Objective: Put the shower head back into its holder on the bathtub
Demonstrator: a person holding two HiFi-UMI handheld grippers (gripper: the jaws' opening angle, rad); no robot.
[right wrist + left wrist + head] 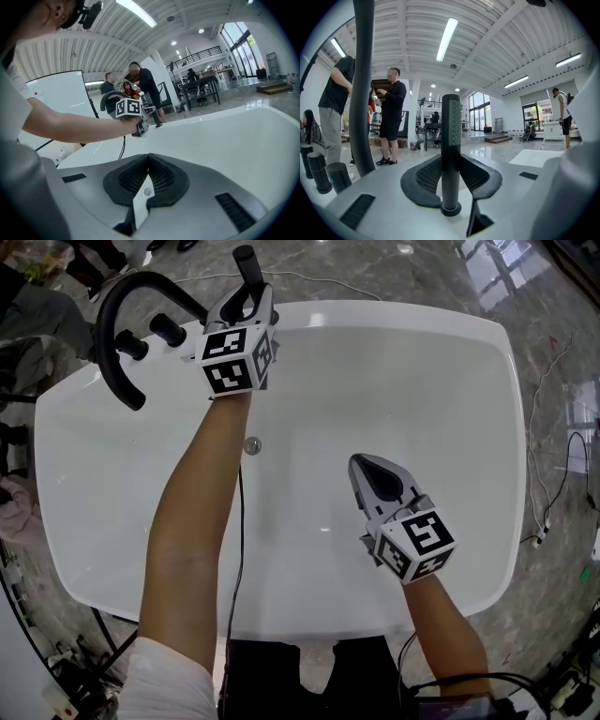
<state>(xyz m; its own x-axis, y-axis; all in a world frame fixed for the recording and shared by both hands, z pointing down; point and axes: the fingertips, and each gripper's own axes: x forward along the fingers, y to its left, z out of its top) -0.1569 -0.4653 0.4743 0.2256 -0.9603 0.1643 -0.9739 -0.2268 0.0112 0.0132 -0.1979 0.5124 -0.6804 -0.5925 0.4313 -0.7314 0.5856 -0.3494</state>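
The left gripper (246,298) has its jaws clamped on the shower head (247,261), a dark rod upright between them at the bathtub (441,381) rim. Only the left gripper view shows the collar ringing its lower end. The right gripper (375,476) hangs over the basin, and its own view shows its jaws meeting on nothing.

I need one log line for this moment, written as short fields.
left gripper: shut on shower head, held upright at bathtub rim | right gripper: shut, empty, over the basin
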